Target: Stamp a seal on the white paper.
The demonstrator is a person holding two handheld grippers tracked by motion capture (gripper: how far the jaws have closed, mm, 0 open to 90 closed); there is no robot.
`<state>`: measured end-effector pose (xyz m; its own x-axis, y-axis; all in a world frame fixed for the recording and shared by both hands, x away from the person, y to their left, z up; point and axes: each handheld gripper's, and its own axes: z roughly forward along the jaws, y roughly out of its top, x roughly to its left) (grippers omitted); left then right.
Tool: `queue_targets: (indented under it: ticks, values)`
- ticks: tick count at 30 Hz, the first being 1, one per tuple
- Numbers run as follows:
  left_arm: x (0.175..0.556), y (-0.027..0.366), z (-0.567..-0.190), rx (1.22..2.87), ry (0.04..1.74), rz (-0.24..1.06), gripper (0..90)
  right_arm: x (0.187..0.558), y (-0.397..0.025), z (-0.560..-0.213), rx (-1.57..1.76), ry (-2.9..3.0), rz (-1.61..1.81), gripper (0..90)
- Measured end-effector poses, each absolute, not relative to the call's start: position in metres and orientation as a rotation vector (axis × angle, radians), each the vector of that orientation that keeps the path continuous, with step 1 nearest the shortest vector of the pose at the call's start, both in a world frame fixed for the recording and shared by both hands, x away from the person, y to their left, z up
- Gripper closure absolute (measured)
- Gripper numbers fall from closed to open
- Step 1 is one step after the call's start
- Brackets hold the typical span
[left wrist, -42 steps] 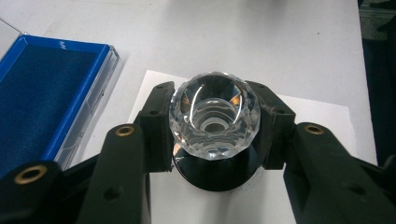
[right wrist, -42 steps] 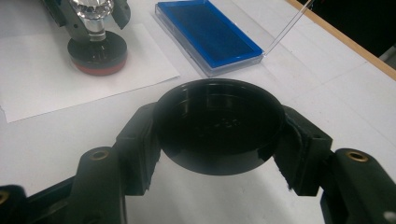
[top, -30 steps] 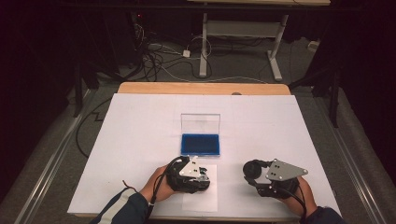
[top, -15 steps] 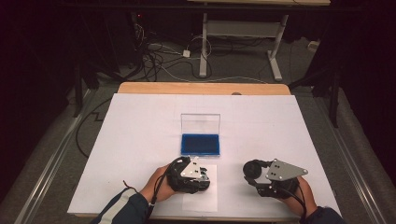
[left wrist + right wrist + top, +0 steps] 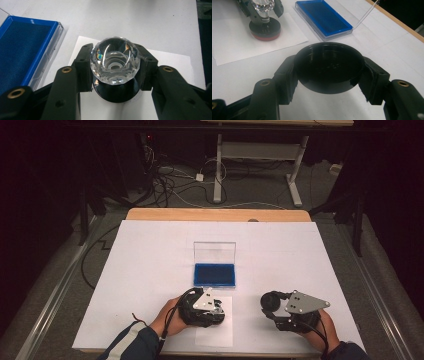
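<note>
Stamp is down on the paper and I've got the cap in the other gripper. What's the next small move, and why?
Probably lift the stamp straight up with the left gripper. Its red face sits flat on the paper sheet, the fingers grip its crystal knob, so pressing looks done. The right gripper holds the black cap open side up, ready once the stamp is clear.

Both grippers (image 5: 217, 306) (image 5: 272, 302) clamped, low.

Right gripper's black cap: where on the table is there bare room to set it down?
The white table is bare left of the blue ink pad case, and right of it up to the far edge. The near middle is crowded: the left gripper holds the crystal-knobbed stamp on the paper sheet, and the right gripper holds the black cap beside it.
</note>
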<state>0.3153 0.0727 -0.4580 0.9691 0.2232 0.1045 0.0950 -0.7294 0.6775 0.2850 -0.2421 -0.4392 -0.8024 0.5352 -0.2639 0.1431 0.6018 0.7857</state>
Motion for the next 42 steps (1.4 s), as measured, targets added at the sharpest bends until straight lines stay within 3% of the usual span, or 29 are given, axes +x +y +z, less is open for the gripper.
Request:
queue_targets:
  ticks: [42]
  values:
    - [0.3138,0.0698,-0.4550,2.425,0.217,0.255,54.2,0.2845,-0.2432,-0.4389,0.541,2.354,1.085,38.6]
